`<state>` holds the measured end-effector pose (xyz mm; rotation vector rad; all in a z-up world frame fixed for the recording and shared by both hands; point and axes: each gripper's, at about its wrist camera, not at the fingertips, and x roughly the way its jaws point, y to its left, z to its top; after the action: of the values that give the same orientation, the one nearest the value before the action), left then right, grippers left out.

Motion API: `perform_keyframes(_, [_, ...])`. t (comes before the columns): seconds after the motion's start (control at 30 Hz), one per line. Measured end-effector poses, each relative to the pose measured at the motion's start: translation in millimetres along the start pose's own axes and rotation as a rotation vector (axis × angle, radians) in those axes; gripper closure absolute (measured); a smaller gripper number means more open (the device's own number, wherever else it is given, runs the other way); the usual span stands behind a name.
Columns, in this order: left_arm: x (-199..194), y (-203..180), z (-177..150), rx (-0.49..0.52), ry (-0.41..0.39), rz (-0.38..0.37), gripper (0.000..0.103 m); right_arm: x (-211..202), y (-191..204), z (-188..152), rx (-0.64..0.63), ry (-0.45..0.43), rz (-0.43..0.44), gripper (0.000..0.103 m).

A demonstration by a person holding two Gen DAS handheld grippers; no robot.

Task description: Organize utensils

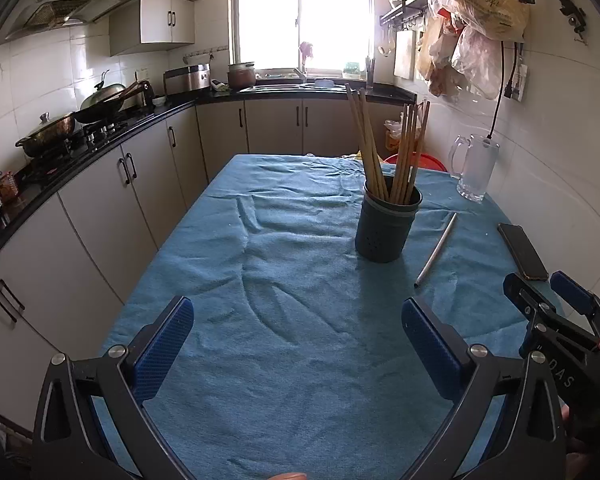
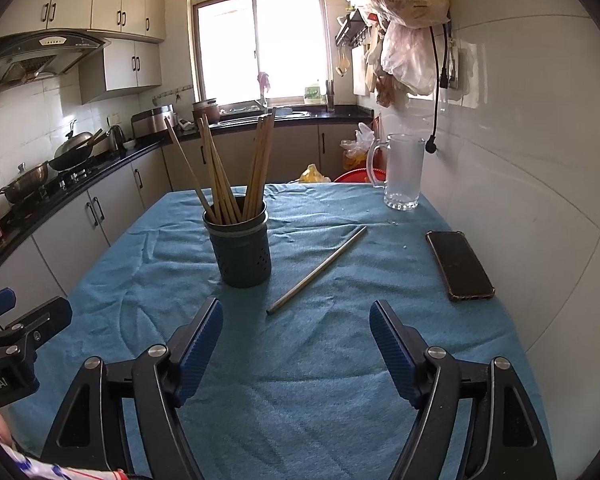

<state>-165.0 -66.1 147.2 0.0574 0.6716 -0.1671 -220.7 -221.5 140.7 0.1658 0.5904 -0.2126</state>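
The right gripper (image 2: 296, 340) is held low over the blue cloth (image 2: 300, 380), its jaws spread wide with nothing between them. The left gripper (image 1: 298, 344) is likewise held with its jaws apart and empty, off to the right gripper's left.

The step in hand is judged to be the pickup of the single loose metal chopstick (image 2: 318, 270), which is not yet in the holder. For this to be done well, the right gripper should be brought forward and lowered until the pads straddle the shaft across its width, somewhere near the middle and not at the near tip, so that the thin rod is not tipped when lifted. Because the stick lies flat on soft, wrinkled cloth, the pads are best pressed slightly into the fabric before closing; otherwise the round shaft could be rolled away or the cloth pinched with it.

The chopstick lies just ahead of the right gripper's open jaws, its near end close to the centre line between the pads and its far end angled away to the right. The dark utensil holder (image 2: 242, 250), already filled with wooden chopsticks (image 2: 220, 176), stands ahead and to the left, just beside the stick. A phone (image 2: 460, 266) lies ahead to the right, and a glass mug (image 2: 404, 172) stands farther off.
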Motion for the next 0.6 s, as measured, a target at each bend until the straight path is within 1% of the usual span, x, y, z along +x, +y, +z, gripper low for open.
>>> perform_keyframes(0.6, [8.2,-0.9,-1.3,0.009,0.029,-0.018,0.0,2.2,-0.5,0.3,-0.003,-0.002,-0.012,0.022])
